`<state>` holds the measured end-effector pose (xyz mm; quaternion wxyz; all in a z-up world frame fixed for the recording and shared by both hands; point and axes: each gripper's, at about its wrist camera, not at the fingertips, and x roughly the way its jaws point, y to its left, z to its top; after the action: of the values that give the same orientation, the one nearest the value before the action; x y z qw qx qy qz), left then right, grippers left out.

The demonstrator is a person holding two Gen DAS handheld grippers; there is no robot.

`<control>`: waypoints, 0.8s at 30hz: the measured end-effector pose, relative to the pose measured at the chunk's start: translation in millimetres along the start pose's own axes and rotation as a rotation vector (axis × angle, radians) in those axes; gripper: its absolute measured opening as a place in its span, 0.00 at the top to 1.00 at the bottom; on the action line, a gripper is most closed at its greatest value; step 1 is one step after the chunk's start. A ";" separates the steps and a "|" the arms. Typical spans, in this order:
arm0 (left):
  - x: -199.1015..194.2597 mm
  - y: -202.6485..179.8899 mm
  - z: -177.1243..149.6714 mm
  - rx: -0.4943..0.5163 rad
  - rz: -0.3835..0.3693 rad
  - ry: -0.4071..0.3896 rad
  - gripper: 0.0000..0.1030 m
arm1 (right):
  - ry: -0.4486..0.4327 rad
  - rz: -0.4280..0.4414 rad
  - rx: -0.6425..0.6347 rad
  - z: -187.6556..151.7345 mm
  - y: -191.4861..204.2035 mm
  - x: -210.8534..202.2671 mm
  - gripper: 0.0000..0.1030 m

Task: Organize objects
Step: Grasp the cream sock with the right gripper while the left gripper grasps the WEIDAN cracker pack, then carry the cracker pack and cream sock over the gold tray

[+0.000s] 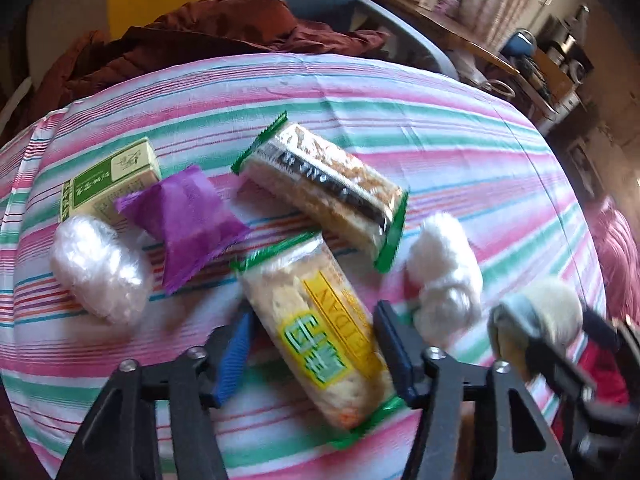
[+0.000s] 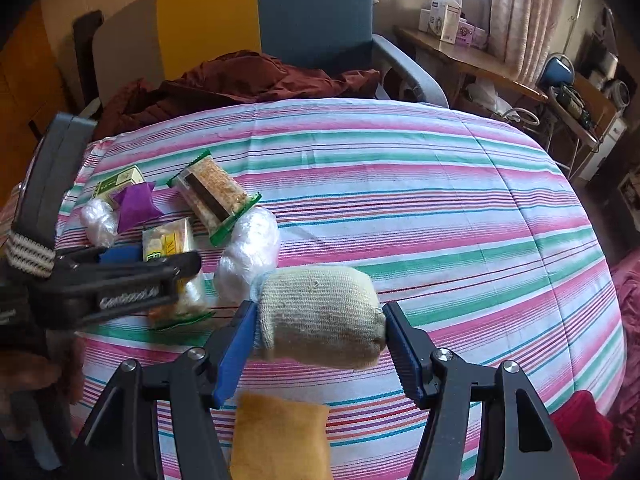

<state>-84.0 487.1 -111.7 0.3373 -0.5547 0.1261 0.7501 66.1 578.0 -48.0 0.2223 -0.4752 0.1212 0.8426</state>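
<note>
At lower centre, the left gripper (image 1: 312,344) straddles the yellow-label cracker pack (image 1: 320,344), jaws apart; closing squarely across its width would avoid crushing. Lower centre of the right view, the right gripper (image 2: 320,332) clamps the rolled sock (image 2: 320,316).

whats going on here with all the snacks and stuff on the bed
A person is sorting small items on a striped bedsheet with a handheld gripper in each hand. The right gripper has its jaws closed on a rolled beige sock, held above the sheet. The left gripper is open, its jaws either side of a yellow-labelled cracker packet but not yet gripping it. Nearby lie a second cracker packet, a purple sachet, a green box and two clear plastic-wrapped bundles.
</note>
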 end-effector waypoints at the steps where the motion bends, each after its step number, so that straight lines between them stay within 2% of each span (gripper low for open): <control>1: -2.4 1.9 -3.0 0.011 -0.008 0.002 0.49 | -0.002 0.000 -0.002 -0.1 0.4 -0.6 0.38; 3: -9.7 8.5 -14.2 0.041 -0.024 0.005 0.53 | -0.008 -0.002 -0.004 0.0 1.0 -2.0 0.38; 7: -23.6 20.5 -37.9 0.102 -0.046 0.016 0.54 | -0.009 0.013 -0.003 -0.4 2.2 -3.5 0.38; 10: -31.6 27.2 -48.6 0.119 -0.038 0.019 0.50 | -0.011 0.025 -0.017 -0.5 8.5 -4.3 0.38; 16: -31.3 27.5 -48.6 0.079 -0.031 0.039 0.43 | -0.001 0.033 -0.025 -2.9 14.9 -1.9 0.38; 22: -24.0 14.4 -52.5 0.127 0.047 -0.001 0.44 | -0.006 0.027 -0.021 -2.6 14.0 -2.2 0.38; 24: -26.2 14.4 -58.9 0.154 0.070 -0.031 0.51 | -0.016 0.024 -0.022 -1.9 14.1 -3.9 0.38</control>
<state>-45.1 433.6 -111.1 0.3544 -0.5107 0.1978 0.7579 62.4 564.0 -45.8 0.2081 -0.4696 0.1157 0.8502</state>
